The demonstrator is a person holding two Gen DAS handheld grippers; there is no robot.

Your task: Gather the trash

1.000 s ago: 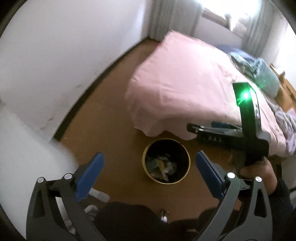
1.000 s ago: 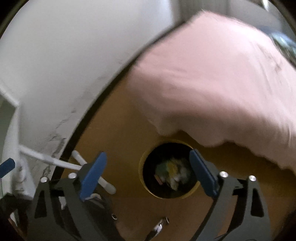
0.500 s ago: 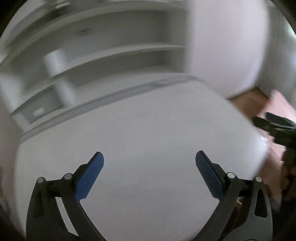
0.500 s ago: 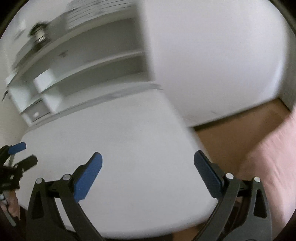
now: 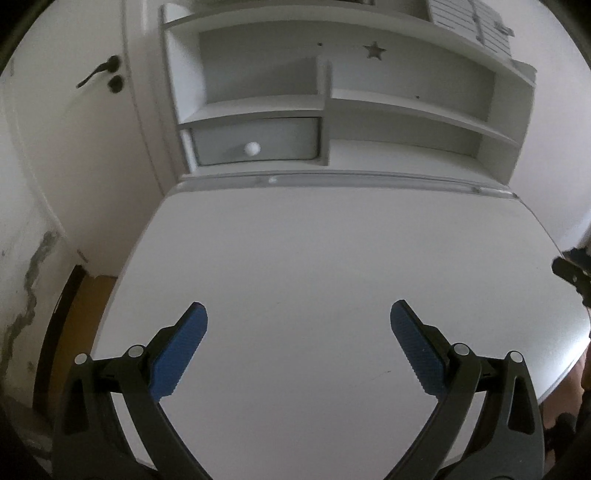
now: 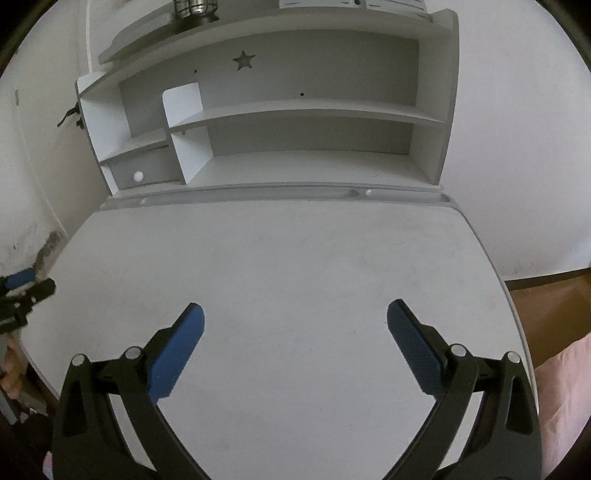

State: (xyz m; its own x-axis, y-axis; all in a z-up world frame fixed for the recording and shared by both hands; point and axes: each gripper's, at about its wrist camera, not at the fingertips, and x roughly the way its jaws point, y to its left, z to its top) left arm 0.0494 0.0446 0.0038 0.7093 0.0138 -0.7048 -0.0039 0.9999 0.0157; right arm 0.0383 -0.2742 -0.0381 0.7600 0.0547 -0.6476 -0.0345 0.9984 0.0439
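1. The left gripper [image 5: 298,325] is hanging over the white desk [image 5: 332,251], jaws spread wide, with nothing between the blue pads [image 5: 177,354].
2. The right gripper [image 6: 295,325] is hanging over the same desk [image 6: 280,258], jaws likewise wide apart and carrying nothing. Each tool is showing at the edge of the other's view, so the two are sitting side by side, well apart.
3. No trash is showing in either view: the desk surface is lying bare apart from faint scuffs, and no bin is in sight.
4. The shelf unit [image 6: 295,110] at the back of the desk is mostly bare; a dark metal object [image 6: 195,9] is sitting on its top, too cropped to identify. A small drawer [image 5: 255,142] with a white knob is sitting closed at lower left.
5. Judgement: both tools are probably being held high and open to scan the desk, ready to pinch anything found.
6. Judgement: since nothing is turning up here, the desk part of the collecting looks finished, or the search is needing another spot.
7. A door [image 5: 74,147] with a dark handle is standing left of the shelves; the wall [image 5: 26,280] below is showing cracked paint.
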